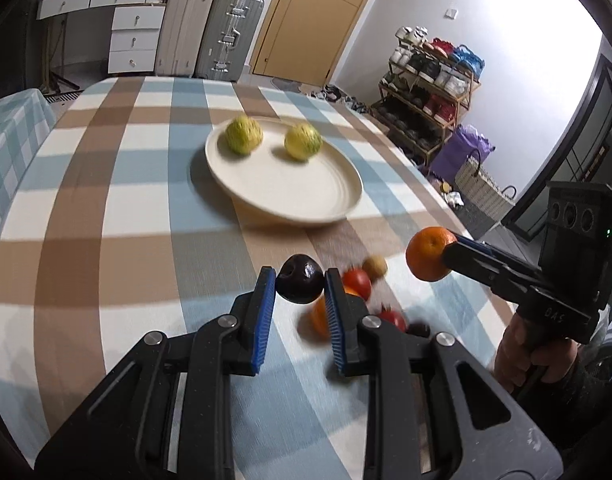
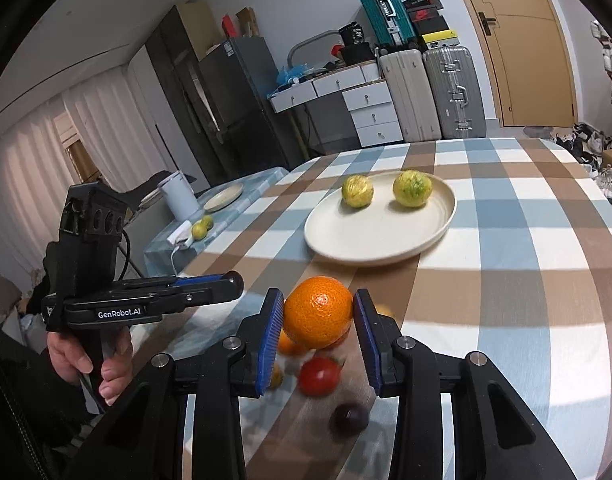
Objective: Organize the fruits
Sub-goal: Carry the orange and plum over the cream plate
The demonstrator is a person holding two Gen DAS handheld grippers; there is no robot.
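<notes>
Fruits lie in three places. A dark plum (image 1: 300,284) is clamped between the blue pads of the left tool (image 1: 300,286), lifted above the surface (image 1: 106,208). An orange (image 2: 319,312) is clamped between the pads of the right tool (image 2: 319,314), also raised off the surface. Below and just behind the two held fruits, a blurred cluster rests on the checked blue, brown and white tablecloth: a red tomato (image 2: 319,376), another dark plum (image 2: 350,418), a second orange (image 1: 319,314) partly hidden by a pad, and a small brownish fruit (image 1: 375,266). Farther away on the surface sits a round cream plate (image 2: 370,240) carrying two yellow-green fruits (image 2: 357,191) side by side, apart from each other, near its far rim. A hand (image 2: 102,364) grips the handle of the left tool, seen from the right wrist view. Beyond the surface stand suitcases (image 2: 452,92), a white drawer unit (image 2: 372,114) and a wooden door (image 2: 518,48).
</notes>
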